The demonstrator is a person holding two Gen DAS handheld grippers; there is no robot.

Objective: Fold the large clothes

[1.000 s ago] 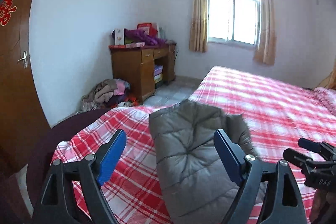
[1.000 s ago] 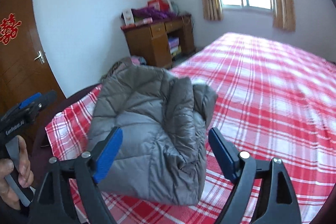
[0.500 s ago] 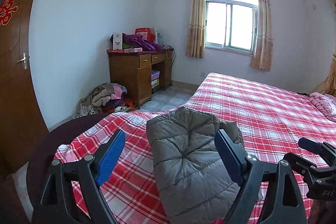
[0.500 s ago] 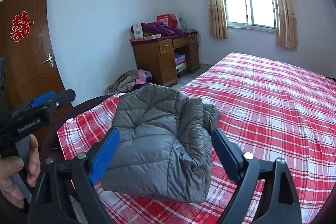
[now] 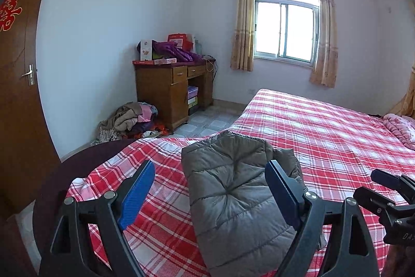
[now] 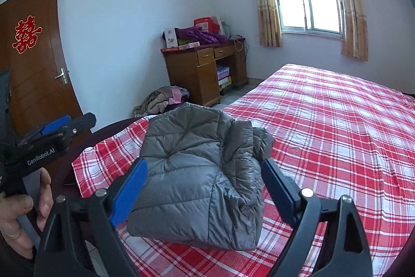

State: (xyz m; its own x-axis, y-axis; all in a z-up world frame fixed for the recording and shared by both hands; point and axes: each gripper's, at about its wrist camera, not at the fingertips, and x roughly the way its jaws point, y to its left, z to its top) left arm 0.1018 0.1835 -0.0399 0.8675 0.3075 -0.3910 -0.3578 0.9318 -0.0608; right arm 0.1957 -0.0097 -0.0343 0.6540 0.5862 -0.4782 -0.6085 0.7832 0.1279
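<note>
On the big bed with the red and white checked sheet, near its corner, lies the puffy grey quilted jacket, already folded into a thick bundle. Little seems left. Its long side runs away from both cameras toward the brown wooden desk. Left gripper and right gripper hover wide apart, holding nothing.

the bed is covered with a red and white checked sheet that reaches to the near corner. on this sheet, close to the near corner, lies a grey quilted jacket, folded into a thick bundle, with one puffy part bulging at its right side. at the far right end of the bed rests a pink blanket. on the tiled floor beside the bed, a pile of clothes lies against the wall.
</note>
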